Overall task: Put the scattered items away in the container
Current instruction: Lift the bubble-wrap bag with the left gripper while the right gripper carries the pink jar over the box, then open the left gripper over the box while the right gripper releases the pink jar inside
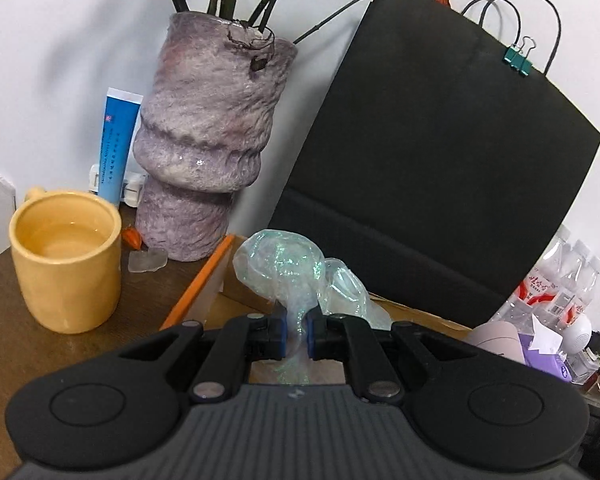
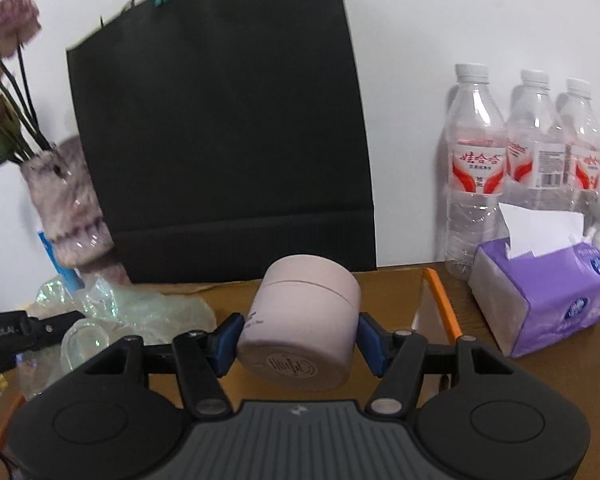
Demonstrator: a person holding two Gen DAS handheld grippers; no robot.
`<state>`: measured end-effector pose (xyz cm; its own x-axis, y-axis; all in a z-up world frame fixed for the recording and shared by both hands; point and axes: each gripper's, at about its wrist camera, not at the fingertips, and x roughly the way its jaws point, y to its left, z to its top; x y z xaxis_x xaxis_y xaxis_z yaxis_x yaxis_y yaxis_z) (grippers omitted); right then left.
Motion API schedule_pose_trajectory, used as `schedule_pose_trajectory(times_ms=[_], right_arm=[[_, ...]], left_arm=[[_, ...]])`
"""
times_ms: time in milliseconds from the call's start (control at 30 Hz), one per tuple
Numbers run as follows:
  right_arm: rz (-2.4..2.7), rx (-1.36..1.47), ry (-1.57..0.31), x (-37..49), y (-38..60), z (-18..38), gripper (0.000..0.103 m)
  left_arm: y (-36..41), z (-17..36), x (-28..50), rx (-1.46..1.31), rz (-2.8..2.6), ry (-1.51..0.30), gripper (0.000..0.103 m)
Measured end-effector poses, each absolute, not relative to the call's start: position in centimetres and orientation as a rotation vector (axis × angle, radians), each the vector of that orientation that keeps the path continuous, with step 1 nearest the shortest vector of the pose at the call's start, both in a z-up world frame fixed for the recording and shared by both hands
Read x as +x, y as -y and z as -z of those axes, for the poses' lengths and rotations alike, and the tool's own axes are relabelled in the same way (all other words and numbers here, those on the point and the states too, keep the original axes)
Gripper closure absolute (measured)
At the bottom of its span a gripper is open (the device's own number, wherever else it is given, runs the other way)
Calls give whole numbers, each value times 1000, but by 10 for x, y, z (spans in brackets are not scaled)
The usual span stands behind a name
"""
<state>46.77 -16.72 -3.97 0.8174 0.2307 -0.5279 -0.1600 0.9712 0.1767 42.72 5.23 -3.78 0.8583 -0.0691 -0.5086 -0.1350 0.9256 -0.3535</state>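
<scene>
Left gripper arm reads "Robot.AI"; water bottle labels read "娃哈哈"

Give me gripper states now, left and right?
Left gripper: closed on the iridescent plastic wrap.
Right gripper: closed on the pink jar.

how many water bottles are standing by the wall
3, in a row against the wall behind the purple tissue pack: the near one, the middle one and the far one. More may be hidden behind them.
</scene>
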Motion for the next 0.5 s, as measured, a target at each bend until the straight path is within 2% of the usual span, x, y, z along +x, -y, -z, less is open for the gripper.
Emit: schedule_pose_trajectory(times_ms=[367, 500], right_arm=[[-202, 99, -623, 485, 169, 45, 43], [-223, 168, -690, 494, 177, 52, 43]], left_arm=[[-52, 47, 443, -349, -54, -607, 92], [-48, 48, 445, -314, -67, -607, 87]])
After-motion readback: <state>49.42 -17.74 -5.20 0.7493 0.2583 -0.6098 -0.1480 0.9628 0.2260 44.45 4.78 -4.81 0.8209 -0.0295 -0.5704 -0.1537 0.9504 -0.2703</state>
